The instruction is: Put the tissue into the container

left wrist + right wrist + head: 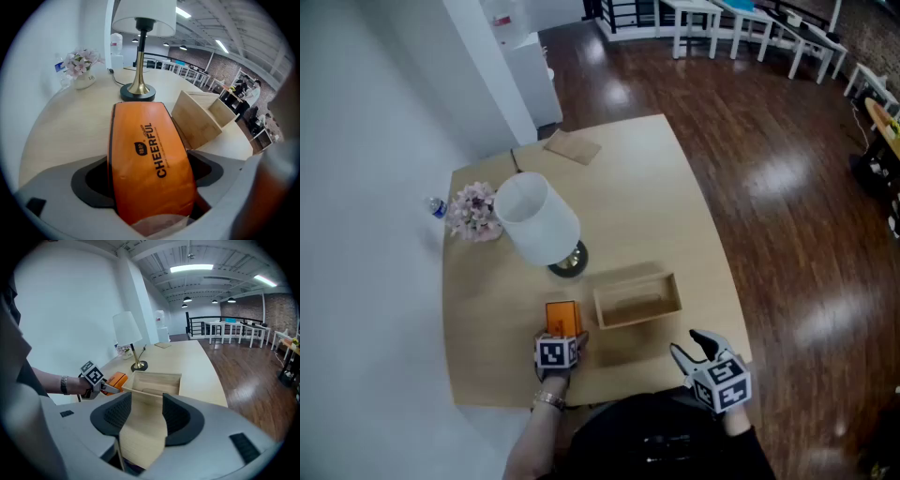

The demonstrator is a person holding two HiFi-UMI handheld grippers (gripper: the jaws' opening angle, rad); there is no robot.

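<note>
Tissue pack (150,159) is squeezed between the jaws of the left gripper (561,339), just beside the wooden container (634,278). The pack is soft, so it might slip out. It might also bump the container's wall if carried too low. The right gripper (692,349) is open and empty. A lamp (539,220) stands close behind the container, with flowers (473,211) farther off.

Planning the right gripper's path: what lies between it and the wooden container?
Nothing. Only bare tabletop separates the open right gripper from the wooden container. This shows best in the right gripper view, and the head view agrees.
</note>
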